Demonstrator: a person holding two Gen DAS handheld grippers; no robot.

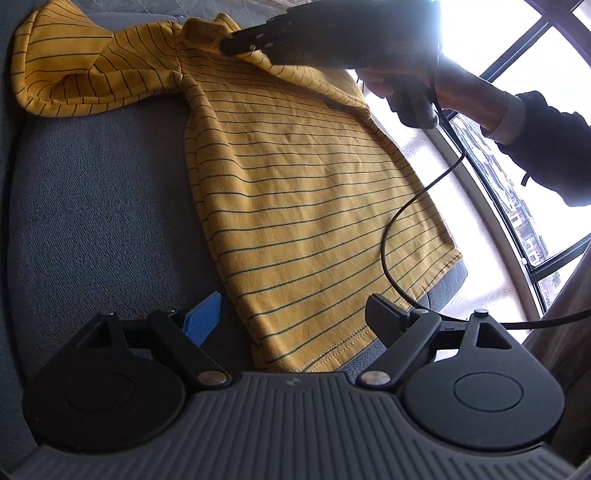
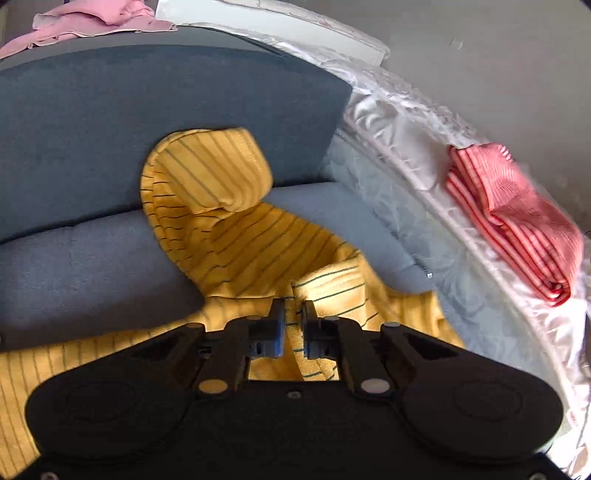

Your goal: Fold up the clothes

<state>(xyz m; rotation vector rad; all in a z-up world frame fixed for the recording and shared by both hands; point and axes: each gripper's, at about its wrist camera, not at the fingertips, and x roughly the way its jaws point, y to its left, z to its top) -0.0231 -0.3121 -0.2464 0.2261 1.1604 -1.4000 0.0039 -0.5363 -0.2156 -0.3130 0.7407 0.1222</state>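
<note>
At the far left of the left wrist view, one sleeve [image 1: 70, 70] of the yellow striped shirt [image 1: 306, 206] lies bunched and twisted on the grey sofa cushion [image 1: 96, 206], well away from the flat body of the garment. Nearer the camera, the left gripper [image 1: 295, 325] hovers with its jaws spread wide on either side of the shirt's bottom hem [image 1: 332, 354], gripping nothing; one blue pad [image 1: 205, 314] shows beside the hem's left corner. Further right and up, the right gripper [image 1: 236, 46] is at the collar and shoulder, and a black cable [image 1: 402, 206] hangs from it in a loop over the cloth. In the right wrist view the right gripper [image 2: 293, 328] has its jaws drawn close on a ridge of yellow fabric; it looks pinched, though blur there makes it hard to say how firmly. Beyond it the sleeve [image 2: 210, 173] curls up against the sofa back [image 2: 147, 92], with a pink garment [image 2: 96, 22] on top and a folded red striped cloth [image 2: 513, 218] off to the right on the pale bedding [image 2: 388, 122]. The risks, as I judge them: a shallow pinch could slip when the shoulder is lifted, the unheld hem could drag and skew the fold, the crumpled sleeve could get trapped inside, and the dangling cable could snag the fabric.
</note>
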